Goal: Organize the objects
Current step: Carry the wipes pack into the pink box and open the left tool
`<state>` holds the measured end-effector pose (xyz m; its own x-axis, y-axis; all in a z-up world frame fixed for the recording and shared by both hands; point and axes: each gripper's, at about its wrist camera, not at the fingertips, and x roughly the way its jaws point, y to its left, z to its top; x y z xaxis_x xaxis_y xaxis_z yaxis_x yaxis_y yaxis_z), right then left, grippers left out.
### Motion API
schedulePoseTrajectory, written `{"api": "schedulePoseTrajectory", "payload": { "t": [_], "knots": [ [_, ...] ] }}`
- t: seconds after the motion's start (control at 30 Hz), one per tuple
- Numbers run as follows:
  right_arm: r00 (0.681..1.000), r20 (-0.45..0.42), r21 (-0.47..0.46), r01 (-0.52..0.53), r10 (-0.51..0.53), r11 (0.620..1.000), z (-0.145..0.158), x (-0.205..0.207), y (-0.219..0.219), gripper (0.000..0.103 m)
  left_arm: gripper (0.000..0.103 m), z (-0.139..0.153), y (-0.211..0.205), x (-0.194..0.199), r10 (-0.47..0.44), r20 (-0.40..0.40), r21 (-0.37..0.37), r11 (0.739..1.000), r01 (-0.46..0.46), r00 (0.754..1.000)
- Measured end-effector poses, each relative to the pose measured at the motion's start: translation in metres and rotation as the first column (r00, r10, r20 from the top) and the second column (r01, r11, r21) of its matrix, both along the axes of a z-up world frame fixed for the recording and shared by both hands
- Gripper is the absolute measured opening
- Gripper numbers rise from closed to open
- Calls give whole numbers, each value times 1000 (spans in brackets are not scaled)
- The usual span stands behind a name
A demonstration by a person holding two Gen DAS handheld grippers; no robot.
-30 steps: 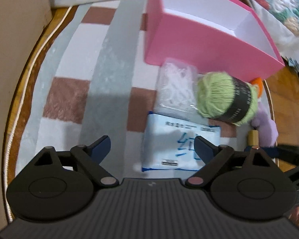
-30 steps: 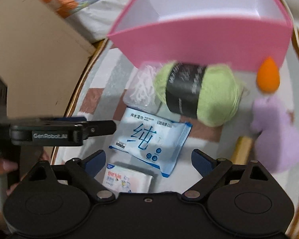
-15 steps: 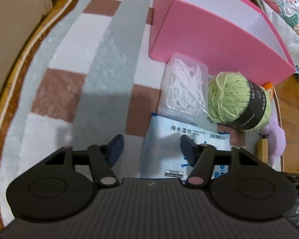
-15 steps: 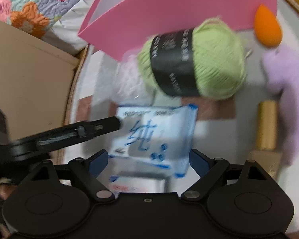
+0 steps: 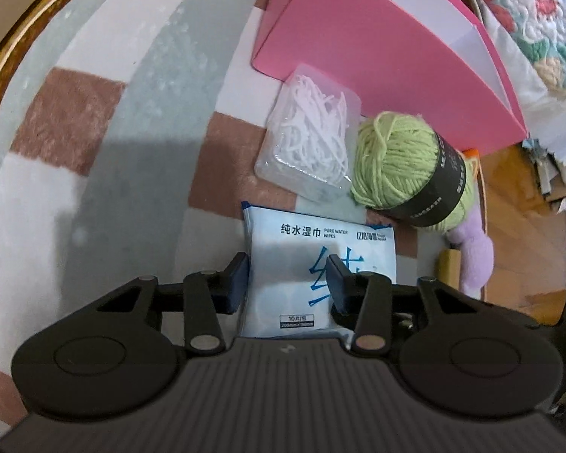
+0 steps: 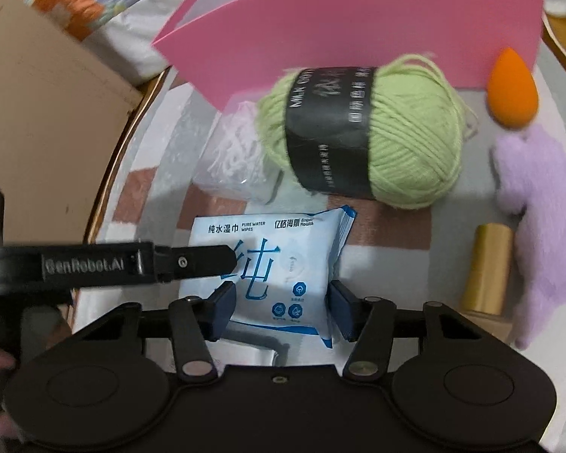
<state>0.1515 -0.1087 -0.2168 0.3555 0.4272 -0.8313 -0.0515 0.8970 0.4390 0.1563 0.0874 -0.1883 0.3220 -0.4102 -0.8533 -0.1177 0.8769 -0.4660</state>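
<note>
A blue-and-white wet wipes pack (image 5: 313,249) lies flat on the checked cloth. My left gripper (image 5: 287,270) is over its left half and its jaws are closing. One pad is at the pack's left edge and the other sits over its printed face. My right gripper (image 6: 281,296) straddles the near end of the same pack (image 6: 279,249). Its jaws are closing too, with a pad beside each long edge. The pack looks unsqueezed. A finger of the left gripper (image 6: 192,262) reaches in from the left across the pack.
Behind the pack are a green yarn ball (image 6: 366,132) and a clear bag of white strands (image 5: 309,139), and behind those an open pink box (image 6: 358,26). To the right lie an orange sponge (image 6: 513,90), a purple plush (image 6: 539,204) and a gold tube (image 6: 488,268). A beige panel (image 6: 37,113) stands at the left.
Both grippers' jaws have narrowed a lot. Both have come in closer, so the wet wipes pack now lies between each pair of fingers. The objects themselves have not moved.
</note>
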Motion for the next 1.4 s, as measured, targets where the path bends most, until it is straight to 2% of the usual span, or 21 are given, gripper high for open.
{"api": "schedulePoseTrajectory", "payload": {
  "t": [0.07,0.2,0.27,0.4,0.53,0.63,0.8,0.93,1.07,1.23,1.4],
  "knots": [
    [1000,6,-13,-10,10,1000,1,-2,1,61,43,3,1,-3,6,-4,-20,1000,-6,1000],
    [999,28,-36,-45,46,998,13,-4,4,61,43,22,-4,-17,-15,58,8,1000,15,998],
    [995,52,-44,-79,81,996,24,-8,1,65,44,35,-5,-26,-16,95,-8,1000,17,995],
    [982,122,-76,-133,142,988,53,-15,-3,67,44,56,-1,-34,-2,183,-50,999,11,983],
    [965,201,-89,-156,171,984,86,-20,-14,72,44,93,-6,-37,4,277,-85,996,20,961],
    [944,264,-118,-170,196,978,112,-16,-19,74,45,123,-15,-25,-20,343,-54,998,41,939],
    [907,358,-181,-165,221,970,154,2,-36,76,47,154,-37,23,-53,390,3,998,56,919],
    [891,394,-232,-142,226,962,171,29,-50,76,47,155,-54,74,-60,392,17,998,59,918],
    [884,395,-292,-135,248,947,168,67,-59,76,47,141,-67,121,-67,381,30,998,60,922],
    [904,346,-322,-137,252,937,150,114,-76,76,47,116,-82,179,-50,320,-22,998,61,946],
    [928,301,-328,-117,221,937,127,155,-94,76,47,92,-101,219,-73,270,-15,997,80,960]
  ]
}}
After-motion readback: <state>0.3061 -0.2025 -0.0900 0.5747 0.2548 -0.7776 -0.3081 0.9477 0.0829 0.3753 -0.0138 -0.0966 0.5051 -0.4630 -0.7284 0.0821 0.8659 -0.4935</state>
